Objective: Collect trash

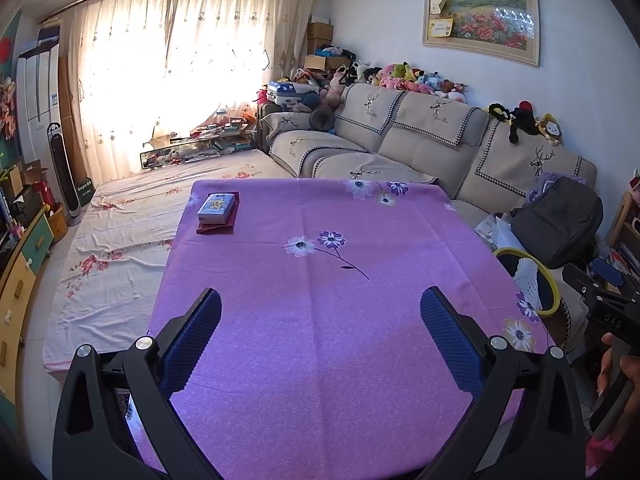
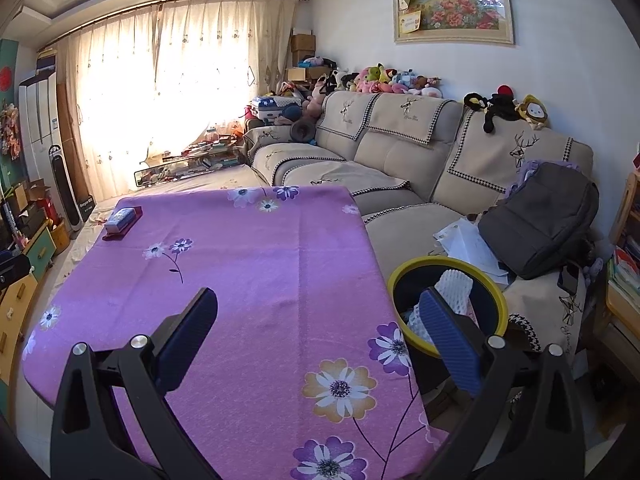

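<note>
Both the left gripper and right gripper are held wide open and empty above the table; white foam trash is seen in the bin beside it

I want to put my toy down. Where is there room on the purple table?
Nearly all of the purple flowered tablecloth is bare, from the small blue box on its dark red mat at the far left corner to the near edge. It is crowded off the right edge, by the yellow-rimmed bin and grey backpack.
</note>
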`<act>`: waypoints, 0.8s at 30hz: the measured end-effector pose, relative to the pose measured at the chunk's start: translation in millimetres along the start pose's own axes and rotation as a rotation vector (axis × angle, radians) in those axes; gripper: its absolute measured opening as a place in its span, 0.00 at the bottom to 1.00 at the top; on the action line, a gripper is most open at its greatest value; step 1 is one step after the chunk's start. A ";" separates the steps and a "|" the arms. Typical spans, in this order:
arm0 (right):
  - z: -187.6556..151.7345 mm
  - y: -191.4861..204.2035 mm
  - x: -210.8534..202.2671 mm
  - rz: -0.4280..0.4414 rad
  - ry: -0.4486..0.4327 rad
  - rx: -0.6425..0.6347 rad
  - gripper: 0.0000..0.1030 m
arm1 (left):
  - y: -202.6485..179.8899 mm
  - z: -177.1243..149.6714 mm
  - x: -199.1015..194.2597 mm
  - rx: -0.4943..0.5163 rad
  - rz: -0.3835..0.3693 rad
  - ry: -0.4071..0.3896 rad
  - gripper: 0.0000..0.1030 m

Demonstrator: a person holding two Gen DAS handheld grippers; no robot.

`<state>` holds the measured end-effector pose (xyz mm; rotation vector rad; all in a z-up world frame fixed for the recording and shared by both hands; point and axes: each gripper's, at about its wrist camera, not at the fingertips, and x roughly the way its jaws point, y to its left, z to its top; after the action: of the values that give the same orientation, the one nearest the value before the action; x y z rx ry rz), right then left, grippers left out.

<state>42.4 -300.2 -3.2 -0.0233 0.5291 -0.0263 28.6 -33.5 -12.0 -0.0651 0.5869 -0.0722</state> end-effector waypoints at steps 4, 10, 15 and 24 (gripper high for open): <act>-0.4 0.2 0.2 0.000 0.001 0.000 0.93 | -1.2 -1.3 0.4 0.001 -0.001 0.001 0.95; -1.5 1.5 3.5 0.001 0.005 -0.001 0.93 | -1.7 -2.7 1.3 0.001 0.002 0.008 0.95; -2.4 1.6 4.5 0.002 0.004 0.000 0.93 | -2.7 -2.1 1.0 0.005 0.005 0.003 0.95; -2.2 0.7 4.0 0.002 0.005 -0.001 0.93 | -6.7 -3.9 1.1 0.013 0.005 0.007 0.95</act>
<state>44.7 -299.7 -7.1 -0.0234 0.5341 -0.0245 27.0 -40.4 -15.3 -0.0509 0.5931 -0.0716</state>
